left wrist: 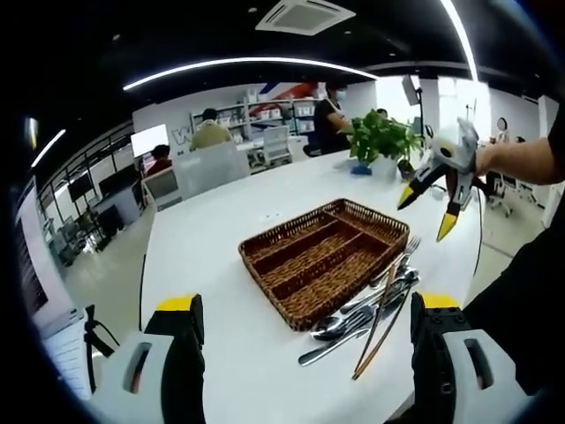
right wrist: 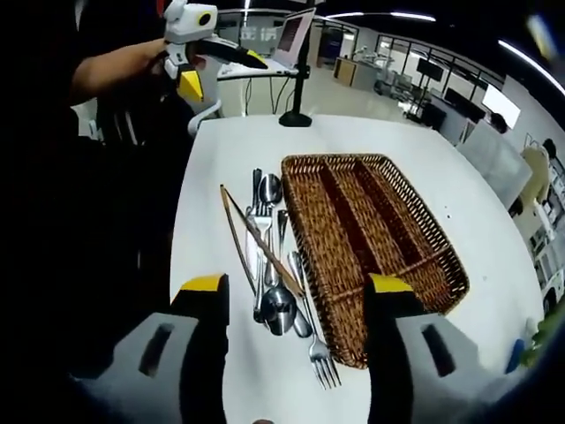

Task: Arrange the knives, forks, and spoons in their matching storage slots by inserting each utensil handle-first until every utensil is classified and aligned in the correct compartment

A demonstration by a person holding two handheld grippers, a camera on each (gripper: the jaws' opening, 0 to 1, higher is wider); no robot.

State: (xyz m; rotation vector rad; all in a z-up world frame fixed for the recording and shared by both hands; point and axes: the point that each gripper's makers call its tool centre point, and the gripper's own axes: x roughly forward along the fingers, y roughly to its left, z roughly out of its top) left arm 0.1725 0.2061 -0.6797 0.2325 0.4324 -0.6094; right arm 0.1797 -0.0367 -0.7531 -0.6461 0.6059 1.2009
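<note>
A brown wicker cutlery tray (left wrist: 325, 258) (right wrist: 375, 234) with long compartments lies on the white table, with nothing in it. Beside it sits a loose pile of metal spoons, forks and knives (left wrist: 366, 309) (right wrist: 275, 269) with a pair of brown chopsticks (left wrist: 378, 331) (right wrist: 256, 240) across them. My left gripper (left wrist: 305, 322) is open, its yellow-tipped jaws wide apart above the near table edge; it also shows as the left gripper (right wrist: 205, 69) at the top left of the right gripper view. My right gripper (right wrist: 296, 291) is open over the pile and tray edge, and hangs in the air as the right gripper (left wrist: 430, 208), held by a hand.
A potted green plant (left wrist: 381, 141) stands at the table's far end. A black stand base (right wrist: 296, 117) with a laptop sits at the other end. People sit at desks beyond the table (left wrist: 203, 256). The person's dark sleeve is at the table's side.
</note>
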